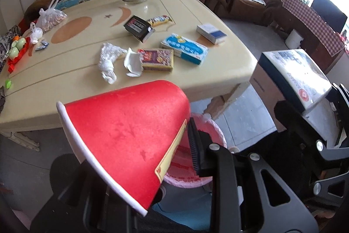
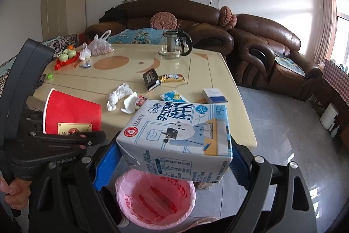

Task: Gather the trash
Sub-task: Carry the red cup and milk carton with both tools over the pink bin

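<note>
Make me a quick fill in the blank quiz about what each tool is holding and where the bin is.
1. The left tool is shut on a ____ paper cup.
2. The right tool holds a milk ____ between its blue pads.
3. The bin below has a ____ liner.
4. The glass teapot stands on the ____.

Missing: red; carton; pink; table

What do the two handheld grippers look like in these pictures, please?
Both are black plastic frames with triangular cut-outs and silver screws. The left gripper has black ribbed fingers; the right gripper has blue ribbed fingers. White lettering marks the left gripper's body.
</note>
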